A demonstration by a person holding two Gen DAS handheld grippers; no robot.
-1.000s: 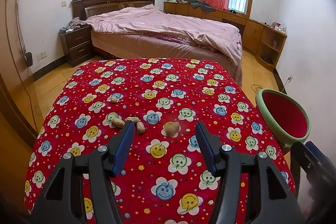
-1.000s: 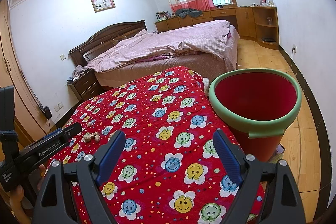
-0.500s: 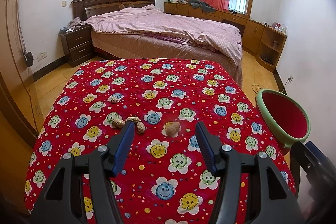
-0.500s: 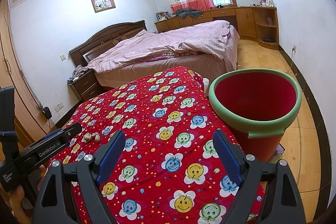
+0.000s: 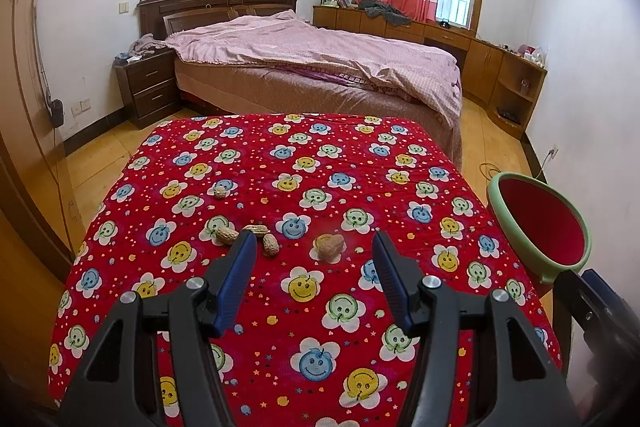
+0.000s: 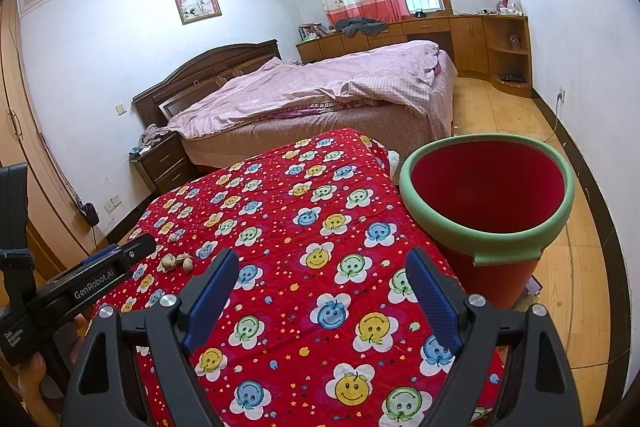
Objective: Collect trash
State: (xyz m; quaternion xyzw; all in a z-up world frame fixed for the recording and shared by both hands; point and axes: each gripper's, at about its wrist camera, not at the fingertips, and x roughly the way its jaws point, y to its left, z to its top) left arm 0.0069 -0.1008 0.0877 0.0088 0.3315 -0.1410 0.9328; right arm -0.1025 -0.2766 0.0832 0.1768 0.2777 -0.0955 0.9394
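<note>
Several nut shells lie on the red smiley-print tablecloth [image 5: 320, 307]: a walnut shell [image 5: 329, 247], a cluster of peanut shells [image 5: 256, 237] and a lone shell [image 5: 219, 192] farther back. My left gripper [image 5: 314, 259] is open and empty, hovering just short of the walnut shell and peanuts. My right gripper [image 6: 320, 275] is open and empty over the cloth's right side, beside the red bin with a green rim [image 6: 486, 203]. The shells also show in the right wrist view [image 6: 176, 262]. The bin also shows in the left wrist view [image 5: 540, 223].
A bed with a pink quilt [image 5: 320, 67] stands behind the table. A dark nightstand [image 5: 146, 89] is at the left, wooden cabinets [image 5: 500, 75] along the right wall. Wooden floor surrounds the table.
</note>
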